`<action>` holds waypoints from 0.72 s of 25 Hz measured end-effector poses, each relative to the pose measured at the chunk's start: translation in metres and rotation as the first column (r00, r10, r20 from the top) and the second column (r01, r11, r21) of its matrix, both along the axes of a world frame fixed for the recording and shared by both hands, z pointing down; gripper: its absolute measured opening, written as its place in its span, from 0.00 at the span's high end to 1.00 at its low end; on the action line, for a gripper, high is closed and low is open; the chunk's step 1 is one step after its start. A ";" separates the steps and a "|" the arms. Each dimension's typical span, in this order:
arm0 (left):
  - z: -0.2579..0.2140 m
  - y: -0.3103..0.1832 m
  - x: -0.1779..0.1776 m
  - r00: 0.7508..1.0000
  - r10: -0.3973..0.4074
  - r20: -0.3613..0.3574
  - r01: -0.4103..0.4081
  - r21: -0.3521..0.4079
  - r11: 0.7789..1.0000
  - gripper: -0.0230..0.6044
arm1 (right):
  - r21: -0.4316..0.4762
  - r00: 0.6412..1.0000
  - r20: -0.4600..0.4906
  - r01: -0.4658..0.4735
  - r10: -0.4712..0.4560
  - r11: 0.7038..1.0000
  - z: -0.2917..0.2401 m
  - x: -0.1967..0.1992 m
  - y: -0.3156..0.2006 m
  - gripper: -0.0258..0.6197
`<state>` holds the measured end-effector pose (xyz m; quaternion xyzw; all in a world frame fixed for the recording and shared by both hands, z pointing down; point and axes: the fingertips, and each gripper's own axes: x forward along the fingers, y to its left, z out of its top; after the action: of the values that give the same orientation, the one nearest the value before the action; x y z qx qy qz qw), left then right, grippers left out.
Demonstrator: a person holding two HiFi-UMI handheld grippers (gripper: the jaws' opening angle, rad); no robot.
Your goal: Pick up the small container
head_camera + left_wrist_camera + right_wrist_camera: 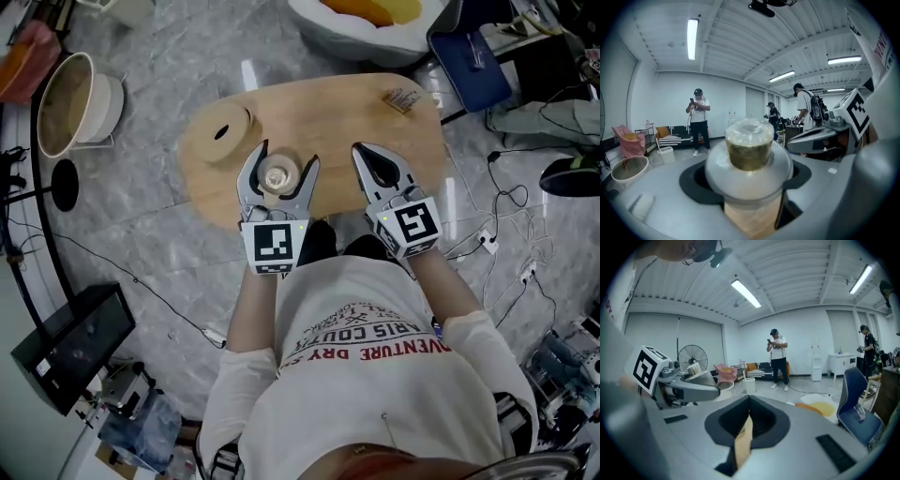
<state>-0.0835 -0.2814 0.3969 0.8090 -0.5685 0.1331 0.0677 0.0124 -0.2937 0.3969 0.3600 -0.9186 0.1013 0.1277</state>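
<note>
The small container (277,174) is a clear round jar with a pale wrapped top, standing upright over the near edge of the oval wooden table (328,112). My left gripper (287,154) is shut on it, one jaw pressing each side of its wide body. In the left gripper view the small container (749,150) fills the centre, with wood showing beneath it. Whether it is off the table I cannot tell. My right gripper (362,148) hovers over the table to the right, shut with nothing in it. In the right gripper view its tips (749,400) meet.
A round wooden disc with a hole (223,133) lies at the table's left end, and a small striped item (401,100) at its far right. On the floor are a white tub (70,103), a blue chair (469,58), a black box (70,347) and cables (511,202).
</note>
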 end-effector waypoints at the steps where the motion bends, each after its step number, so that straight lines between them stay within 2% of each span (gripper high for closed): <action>1: -0.013 0.000 -0.001 1.000 0.001 0.001 -0.002 0.018 1.000 0.42 | 0.011 1.000 0.004 0.000 0.000 1.000 -0.009 0.001 -0.001 0.95; 8: -0.074 0.006 0.002 0.998 0.006 0.061 -0.011 0.090 0.996 0.42 | 0.105 1.000 0.024 0.013 -0.016 0.994 -0.061 0.016 -0.001 0.95; 14: -0.120 0.006 0.003 0.998 -0.021 0.062 0.011 0.152 0.988 0.42 | 0.182 0.997 0.039 0.053 -0.061 0.982 -0.100 0.024 -0.004 0.95; 18: -0.143 0.008 0.017 0.998 -0.034 0.060 0.023 0.187 0.982 0.42 | 0.223 0.995 0.027 0.084 -0.093 0.971 -0.122 0.035 -0.007 0.95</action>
<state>-0.0665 -0.2734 0.2541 0.7990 -0.5918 0.1036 -0.0243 0.0476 -0.3010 0.2746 0.3288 -0.9415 -0.0010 0.0742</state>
